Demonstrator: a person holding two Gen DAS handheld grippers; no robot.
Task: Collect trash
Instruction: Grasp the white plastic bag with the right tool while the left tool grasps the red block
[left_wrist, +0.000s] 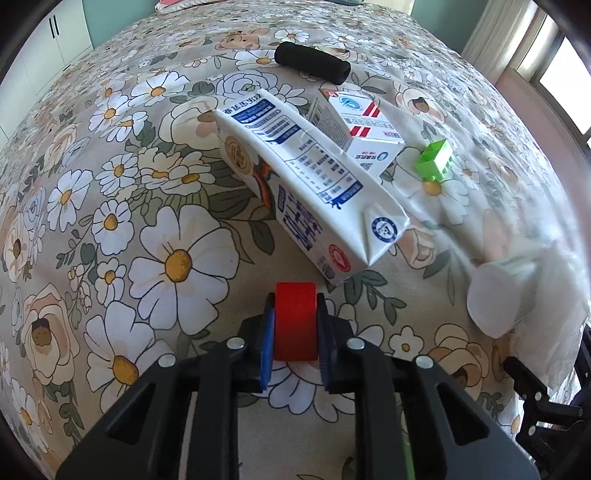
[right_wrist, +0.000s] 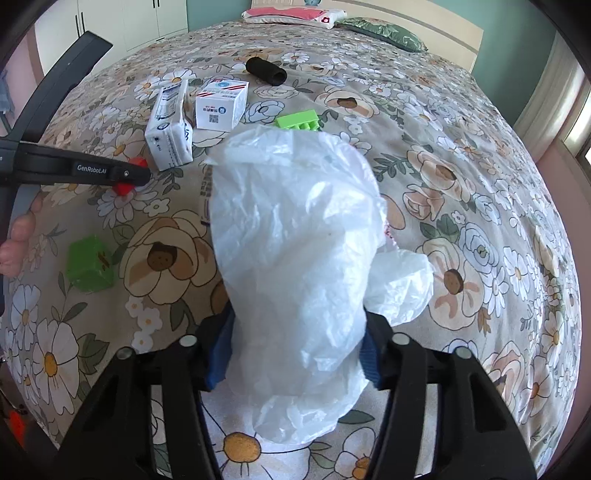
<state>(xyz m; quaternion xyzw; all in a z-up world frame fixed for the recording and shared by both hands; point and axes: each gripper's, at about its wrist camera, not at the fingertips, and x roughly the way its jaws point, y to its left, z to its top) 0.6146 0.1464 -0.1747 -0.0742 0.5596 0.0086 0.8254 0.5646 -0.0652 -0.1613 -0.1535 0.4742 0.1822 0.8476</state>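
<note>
My left gripper (left_wrist: 295, 325) is shut on a red block (left_wrist: 295, 317), just above the flowered bedspread; it also shows in the right wrist view (right_wrist: 127, 177). A long milk carton (left_wrist: 306, 177) lies just ahead of it, with a small white medicine box (left_wrist: 362, 125) behind. My right gripper (right_wrist: 295, 350) is shut on a white plastic bag (right_wrist: 295, 251), which hides most of what lies ahead; the bag shows at the right in the left wrist view (left_wrist: 517, 288). The carton (right_wrist: 170, 125) and box (right_wrist: 221, 105) lie at the upper left there.
A green comb-like piece (left_wrist: 436, 158) lies right of the box, also in the right wrist view (right_wrist: 299, 122). A black foam roll (left_wrist: 312, 62) lies farther back. A green cube (right_wrist: 90, 264) sits at the left. Pillows (right_wrist: 295, 16) lie at the bed head.
</note>
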